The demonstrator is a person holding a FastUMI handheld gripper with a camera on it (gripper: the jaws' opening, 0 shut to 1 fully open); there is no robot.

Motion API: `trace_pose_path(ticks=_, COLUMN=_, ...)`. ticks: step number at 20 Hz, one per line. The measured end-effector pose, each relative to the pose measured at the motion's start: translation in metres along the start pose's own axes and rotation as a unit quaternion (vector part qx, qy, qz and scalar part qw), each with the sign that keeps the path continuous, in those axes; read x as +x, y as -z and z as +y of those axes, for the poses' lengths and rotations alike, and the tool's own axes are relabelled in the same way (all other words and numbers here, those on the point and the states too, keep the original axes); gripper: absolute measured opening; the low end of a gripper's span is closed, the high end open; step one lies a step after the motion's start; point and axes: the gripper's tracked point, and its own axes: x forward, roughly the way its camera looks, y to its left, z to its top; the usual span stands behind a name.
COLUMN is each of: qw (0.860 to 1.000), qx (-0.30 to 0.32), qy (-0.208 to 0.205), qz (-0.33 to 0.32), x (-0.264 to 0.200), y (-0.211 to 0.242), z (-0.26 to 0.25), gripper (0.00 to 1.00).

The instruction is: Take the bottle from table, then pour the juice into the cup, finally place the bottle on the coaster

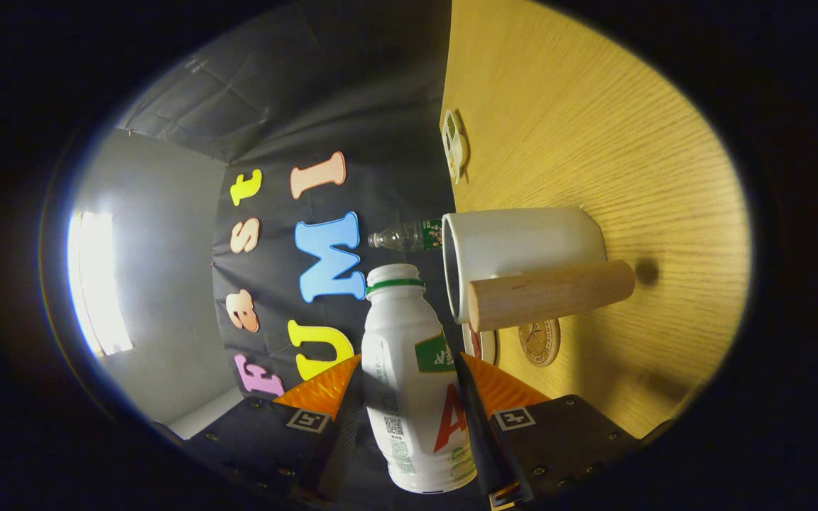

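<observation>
The claw (pixel 409 397) grips the white bottle (pixel 409 369) between both orange fingers (pixel 324 390), its open mouth level with the rim of the white cup (pixel 522 245). The view is rolled sideways. The cup's wooden handle (pixel 551 292) faces the camera. A round coaster (pixel 540 342) lies on the tabletop (pixel 593 128) beside the cup, and a clear plastic bottle (pixel 405 235) stands beyond.

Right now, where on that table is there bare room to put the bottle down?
The gripper has its jaws shut on the white bottle. Bare wooden table lies beyond the white cup, past the small white item at the table's edge. It is crowded near the cup: its wooden handle, a round coaster and a clear bottle.
</observation>
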Motion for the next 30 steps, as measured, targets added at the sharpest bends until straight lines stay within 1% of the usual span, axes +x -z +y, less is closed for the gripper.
trace_pose_path(ticks=17, qw=0.997, qx=0.067, qy=0.02, qz=-0.021, x=-0.0013, y=0.0003, z=0.0069, gripper=0.69)
trace_pose_path(ticks=22, qw=0.996, qx=0.076, qy=0.027, qz=-0.023, x=0.0004, y=-0.0002, z=0.0042, gripper=0.69)
trace_pose_path(ticks=30, qw=0.995, qx=0.09, qy=0.027, qz=-0.021, x=0.0019, y=0.0055, z=0.0074, gripper=0.69)
